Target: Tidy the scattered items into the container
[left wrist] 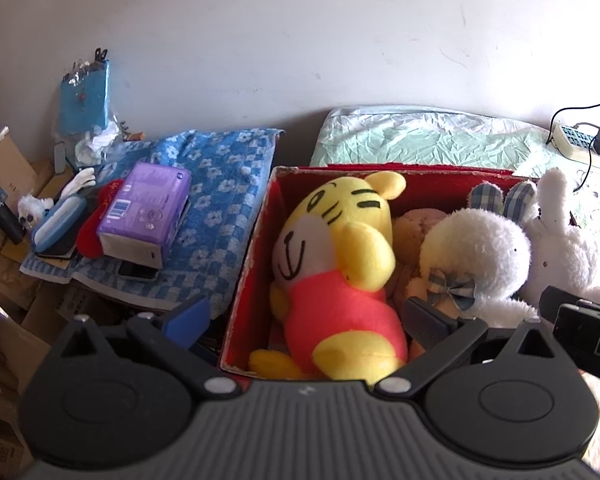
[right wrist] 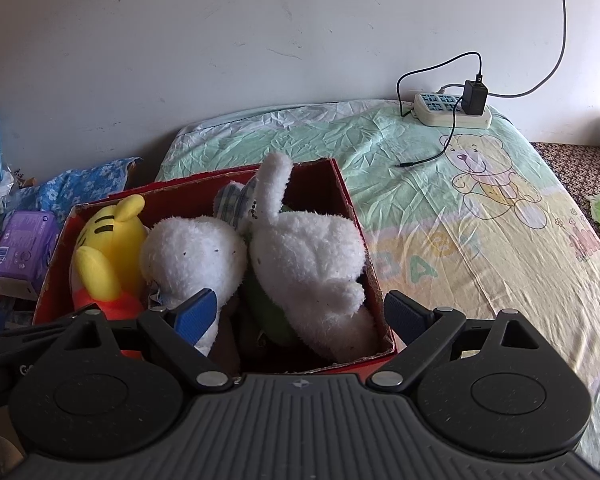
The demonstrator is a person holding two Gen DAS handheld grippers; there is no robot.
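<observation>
Your left claw and right claw are matt black plastic with ribbed housings, bare metal pivot pins, and what looks like a blue rubbery pad on one finger each. The red box is cardboard, red-coated with raw frayed edges; the yellow tiger plush in it is smooth short-pile fabric, the two white rabbit plushes are shaggy fleece, one with checked woven cloth ears. The bed sheet is thin, crinkled printed cloth, the blue towel looks like terry, the purple pack is glossy plastic wrap, and the power strip is smooth hard plastic.
</observation>
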